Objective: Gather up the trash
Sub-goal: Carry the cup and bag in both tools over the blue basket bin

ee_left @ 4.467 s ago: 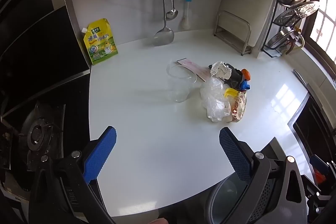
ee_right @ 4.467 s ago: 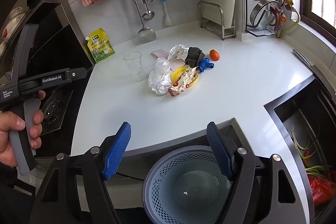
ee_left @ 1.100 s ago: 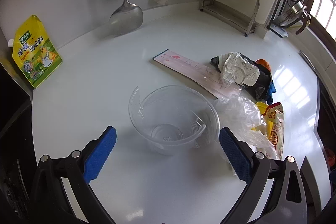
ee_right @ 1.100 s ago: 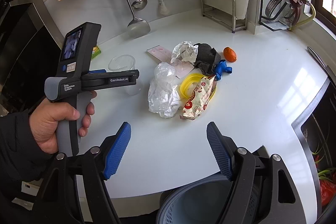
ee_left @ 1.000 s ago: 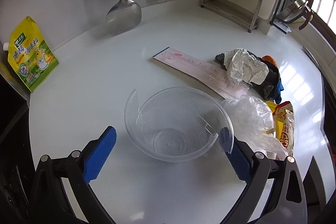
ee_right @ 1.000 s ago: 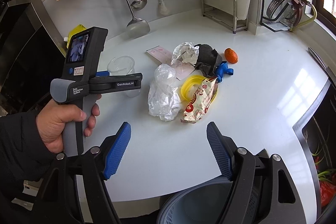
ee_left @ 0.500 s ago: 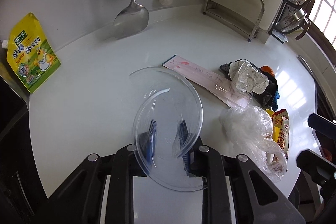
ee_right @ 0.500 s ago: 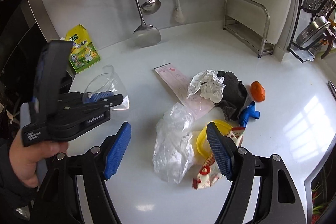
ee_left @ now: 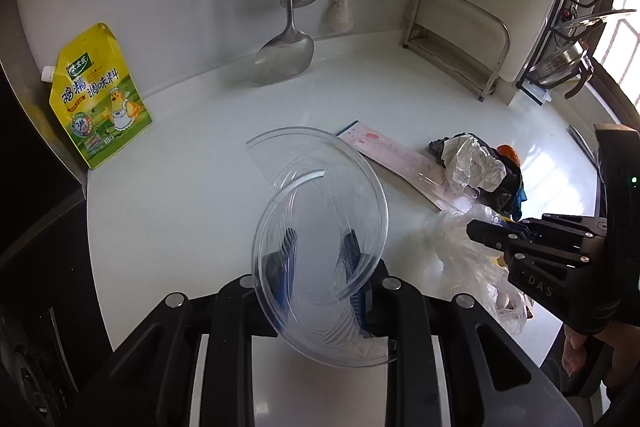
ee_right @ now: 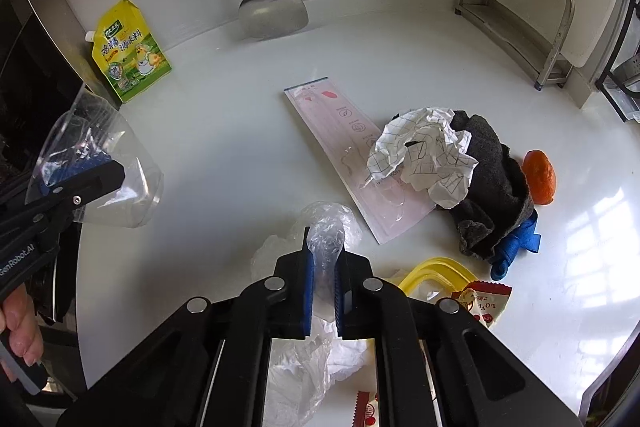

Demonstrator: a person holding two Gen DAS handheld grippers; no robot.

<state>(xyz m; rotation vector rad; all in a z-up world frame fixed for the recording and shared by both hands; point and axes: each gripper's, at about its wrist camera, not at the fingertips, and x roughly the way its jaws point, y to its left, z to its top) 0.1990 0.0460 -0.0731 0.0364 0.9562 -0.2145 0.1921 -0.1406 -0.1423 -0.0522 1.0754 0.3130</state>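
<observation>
**Both grippers loaded: cup lifted on the left, bag pinched on the right**

Change since a second ago: the clear plastic cup then stood upright on the white counter between wide-open blue pads; it is now squeezed out of round and lifted clear, mouth tilted toward the camera. The left gripper has its fingers clamped on the cup's wall. In the right wrist view the cup hangs at the left edge, above the counter edge.

The right gripper stood wide open a second ago, back from the trash pile. Its jaws have just been closing and now pinch a fold of the crumpled clear plastic bag; the rest of the bag lies on the counter under the fingers.

Unmoved on the counter: pink paper strip, crumpled checked paper, dark grey cloth, orange item, blue scrap, yellow ring, red-and-white snack wrapper. The yellow seasoning pouch leans at the back left.

Pose: both grippers point steeply down at the counter. The left hand shows only fingertips around its handle; the right hand likewise at the frame edge
</observation>
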